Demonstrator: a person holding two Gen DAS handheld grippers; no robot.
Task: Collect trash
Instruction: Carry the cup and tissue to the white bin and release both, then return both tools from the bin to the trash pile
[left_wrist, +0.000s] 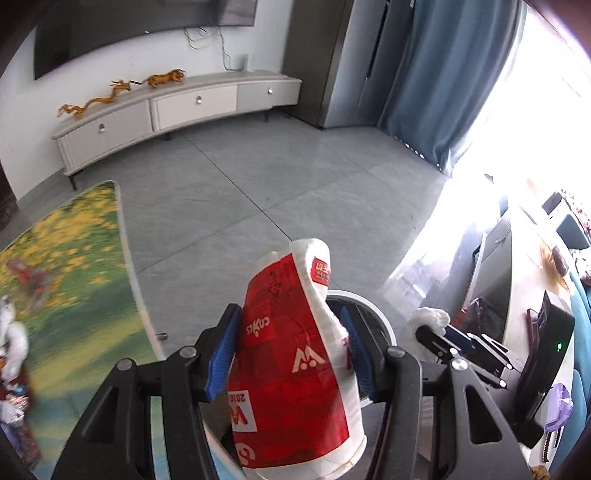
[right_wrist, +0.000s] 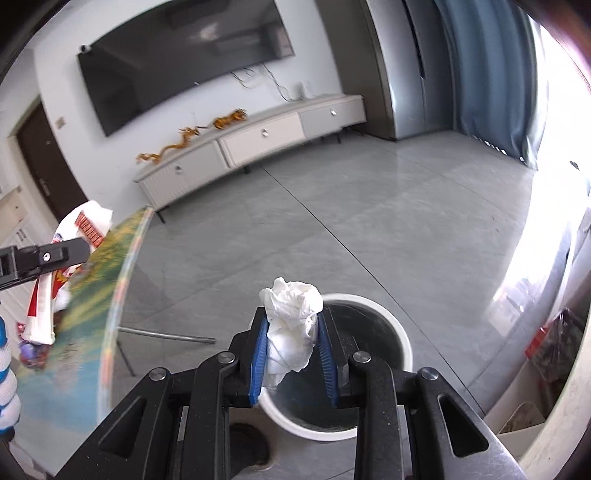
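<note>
While clamped, red cup (left_wrist: 295, 365), upside-down "2018"

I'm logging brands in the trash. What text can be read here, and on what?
All on the red-and-white cup clamped in the left gripper, printed upside down:
"2018", partly hidden by the finger.
A white "W"-like logo.
A word near the left pad and the red label by the rim: too distorted to read.
The crumpled tissue in the right gripper: no text.

Daylight blows out the window (left_wrist: 535, 122) at right; table (left_wrist: 74, 258) edge motion-blurred; fisheye bends the edges.
</note>
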